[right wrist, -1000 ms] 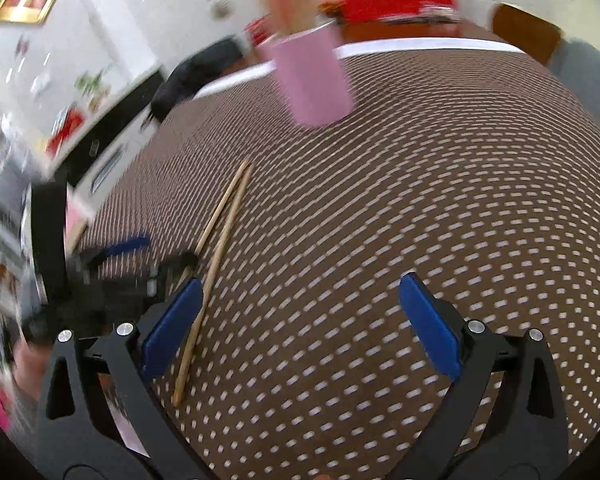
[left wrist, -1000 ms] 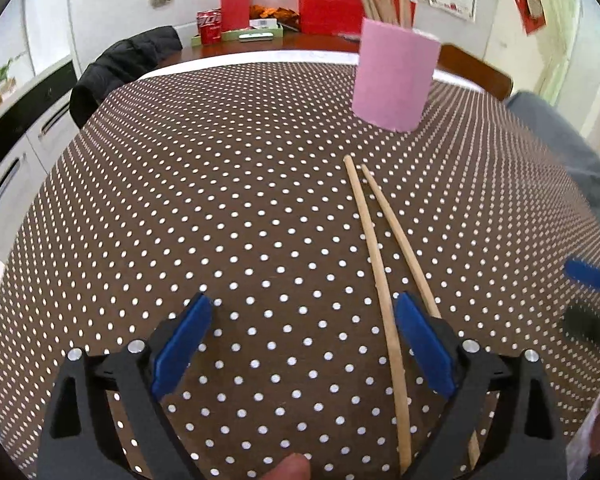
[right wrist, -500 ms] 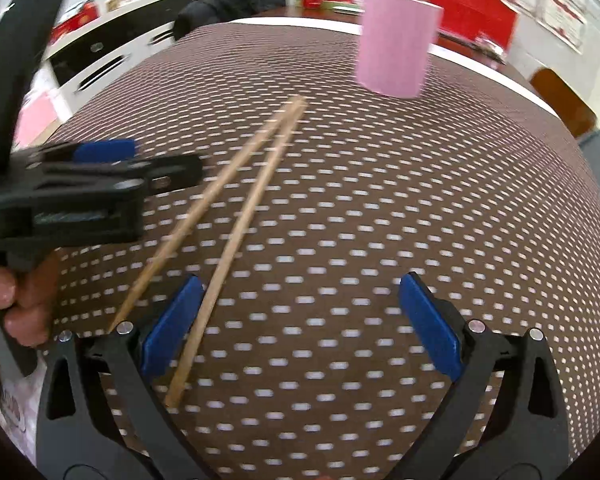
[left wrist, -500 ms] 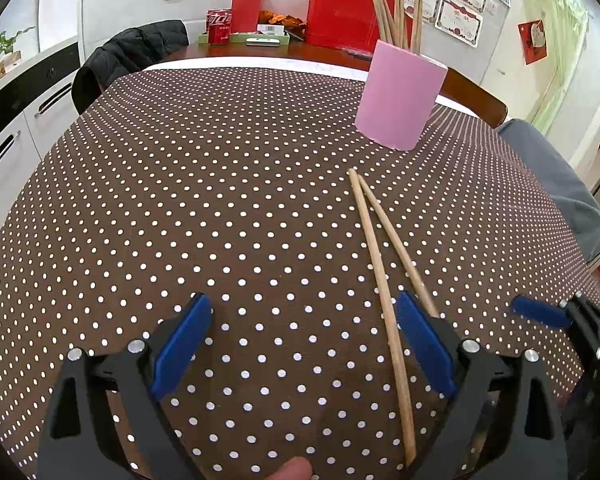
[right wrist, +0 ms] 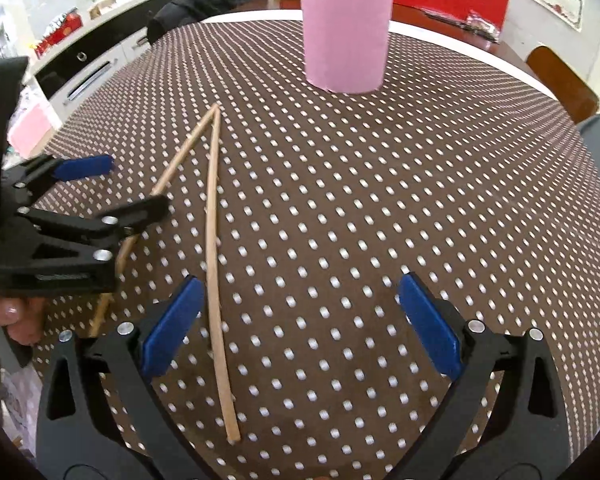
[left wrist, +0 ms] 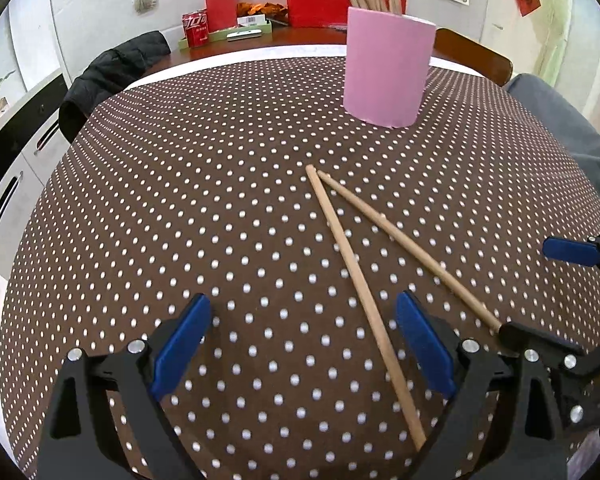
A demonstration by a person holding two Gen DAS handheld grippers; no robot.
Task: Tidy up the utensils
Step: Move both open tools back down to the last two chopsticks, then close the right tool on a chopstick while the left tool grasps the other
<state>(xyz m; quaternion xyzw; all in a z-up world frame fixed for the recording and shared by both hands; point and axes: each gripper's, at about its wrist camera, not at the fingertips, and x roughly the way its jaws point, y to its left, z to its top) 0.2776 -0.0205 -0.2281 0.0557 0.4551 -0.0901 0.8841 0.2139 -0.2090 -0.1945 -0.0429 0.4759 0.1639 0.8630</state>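
Note:
Two wooden chopsticks lie in a narrow V on the brown polka-dot tablecloth, tips meeting toward a pink cup that holds several more chopsticks. The left chopstick runs between my left gripper's open fingers, close to the right pad. The right chopstick ends under a finger of my right gripper. In the right wrist view, my right gripper is open with that chopstick just inside its left pad. There the left gripper covers part of the other chopstick; the pink cup stands behind.
A black jacket hangs on a chair at the far left. A wooden chair back and grey fabric sit at the right edge. Red boxes and a can stand beyond the table. A hand holds the left gripper.
Both grippers have come nearer the chopsticks and cup. The right gripper swung left until one chopstick lies between its fingers. Both stay open; the chopsticks have not moved.

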